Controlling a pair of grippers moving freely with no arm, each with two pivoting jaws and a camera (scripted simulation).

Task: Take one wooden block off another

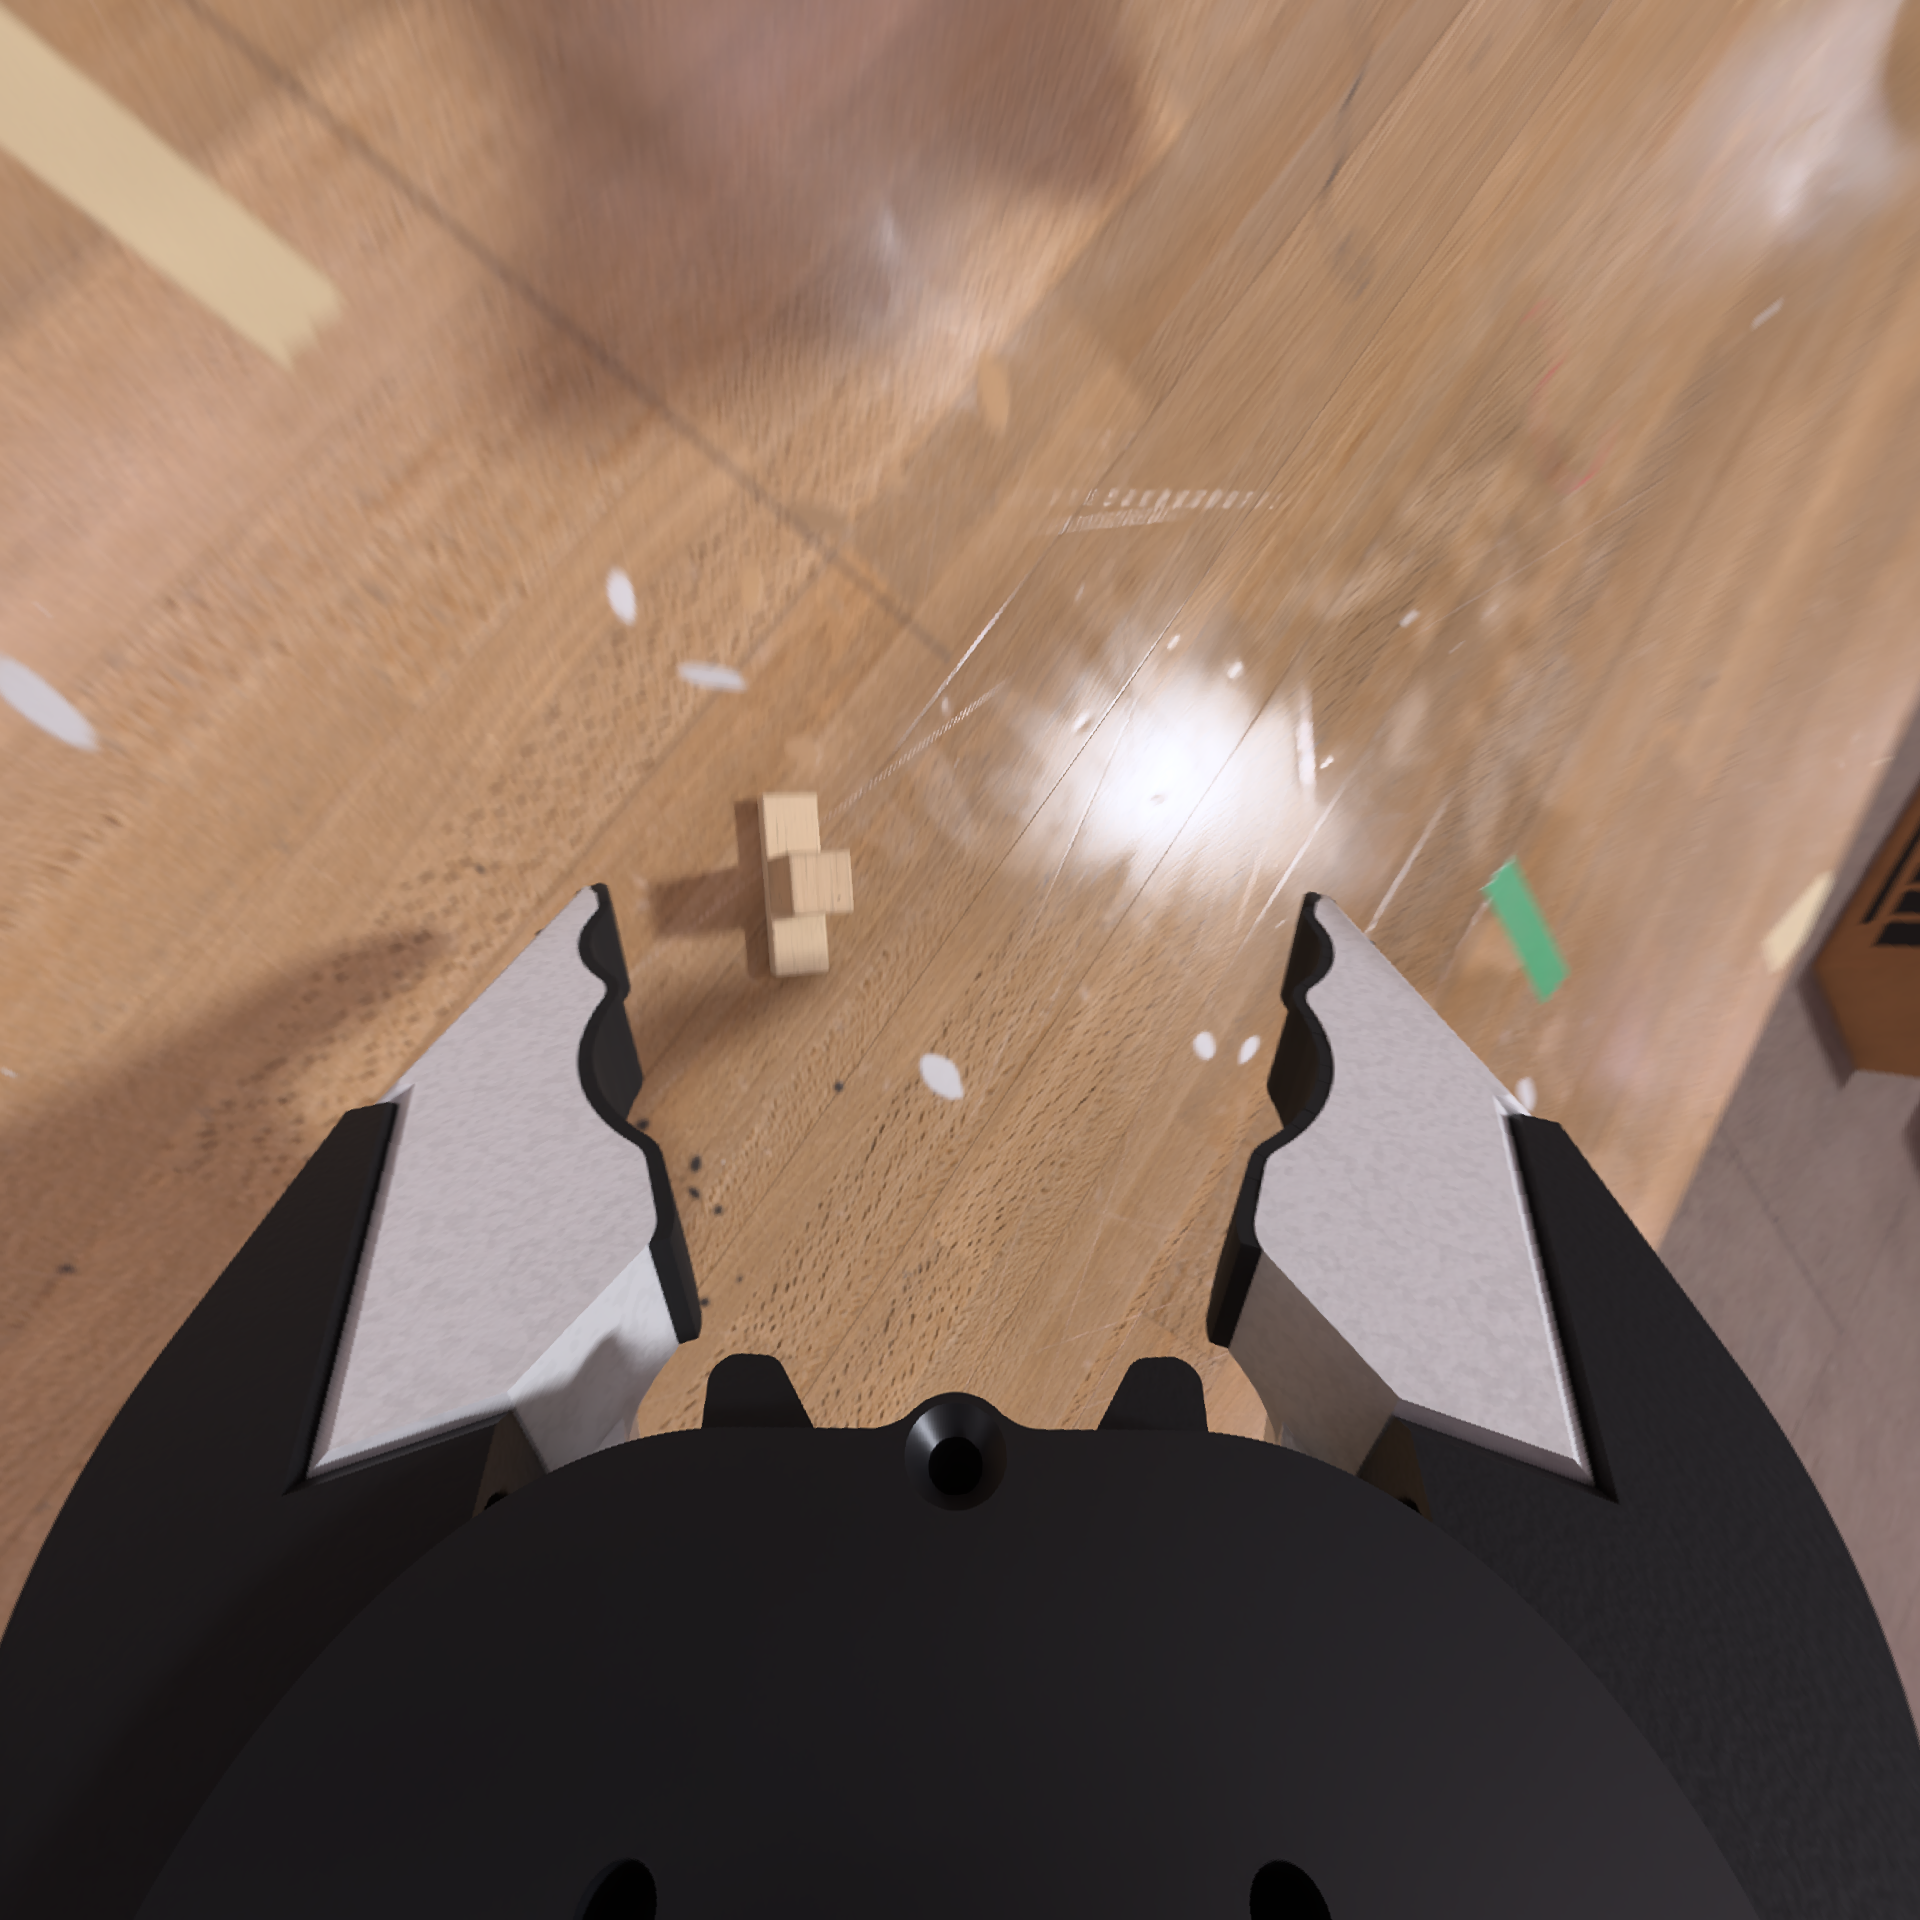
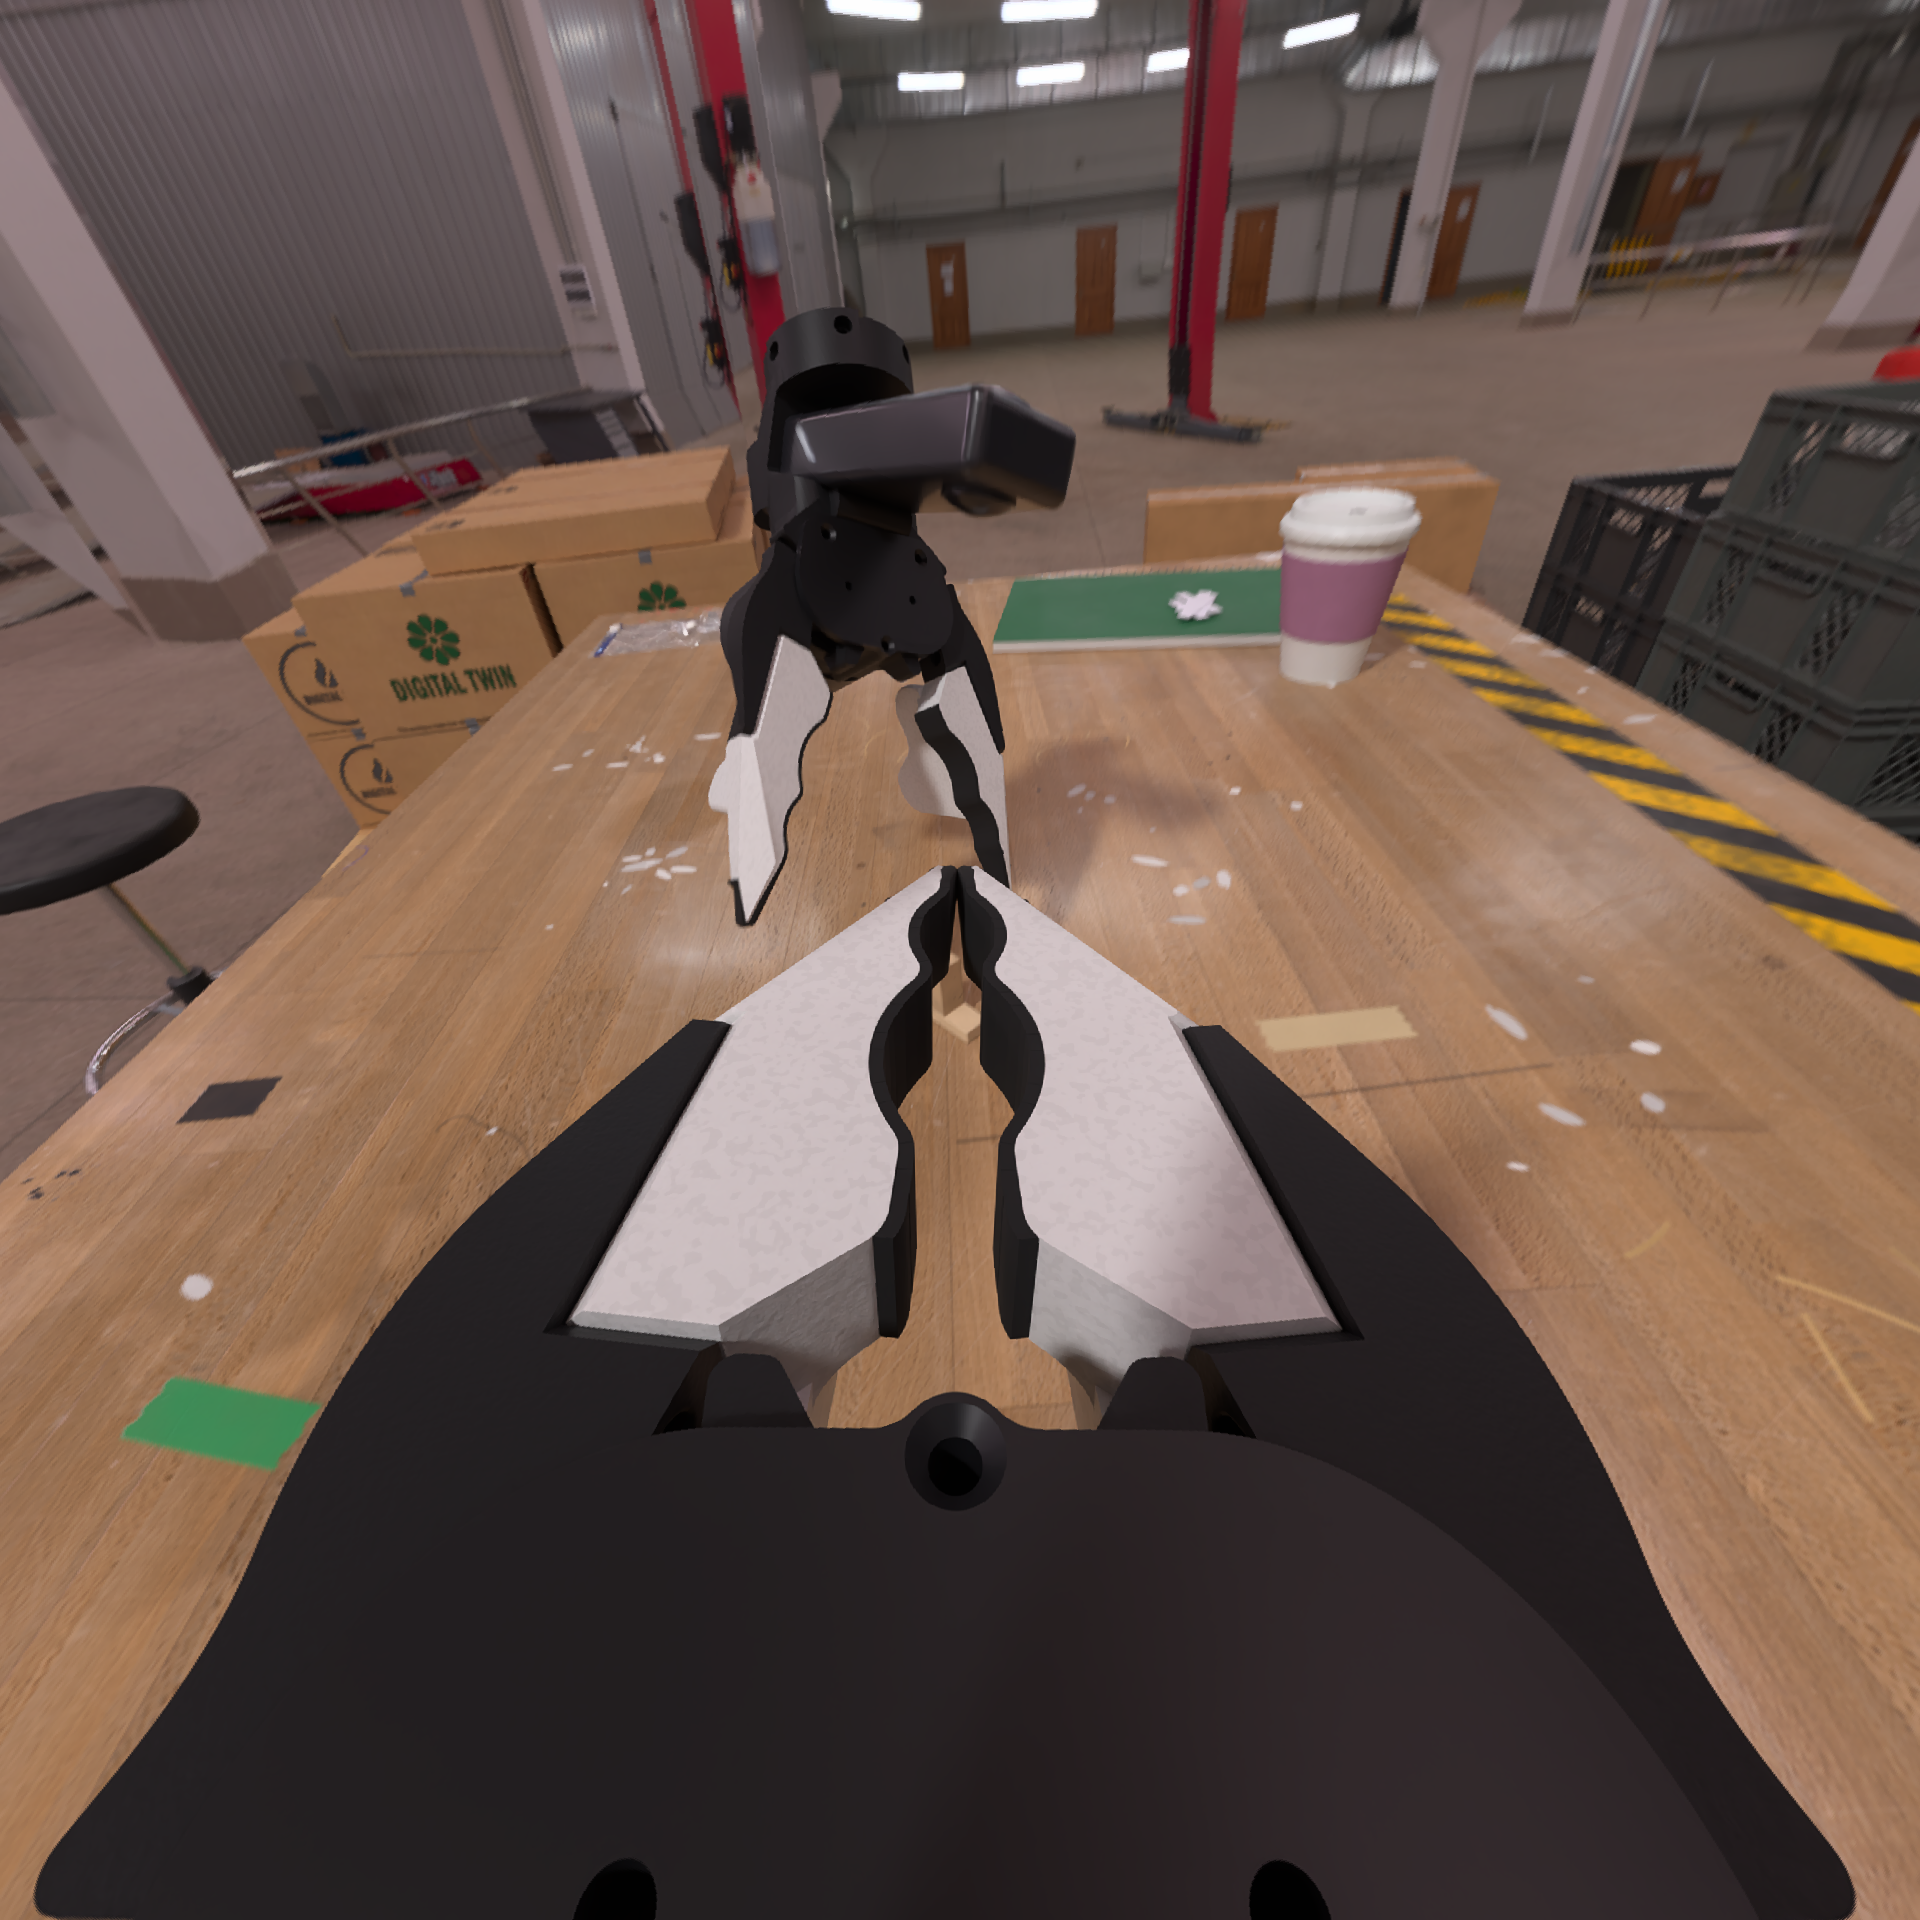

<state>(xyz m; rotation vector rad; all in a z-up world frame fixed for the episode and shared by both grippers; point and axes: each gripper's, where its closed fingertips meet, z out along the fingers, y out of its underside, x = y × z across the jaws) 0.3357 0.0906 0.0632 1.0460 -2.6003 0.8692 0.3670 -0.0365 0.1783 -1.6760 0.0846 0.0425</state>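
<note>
While the left claw (image 1: 956, 945) gapes wide above the stacked wooden blocks (image 1: 798, 899), the right claw (image 2: 956, 878) sits pinched narrow — empty.

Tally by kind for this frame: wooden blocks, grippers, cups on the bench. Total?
Pale square-section wooden blocks: 2, stacked crosswise
Black two-finger grippers with white fingers: 2, left gripper, right gripper
White lidded paper cup with purple sleeve: 1
Total: 5

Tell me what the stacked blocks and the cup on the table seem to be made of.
The blocks look like pale unfinished wood: matte faces with faint grain. The cup looks like white paper with a matte purple sleeve and a smooth white lid, probably plastic. The table is lightly glossy wooden planking, with visible grain and a bright glare.
</note>
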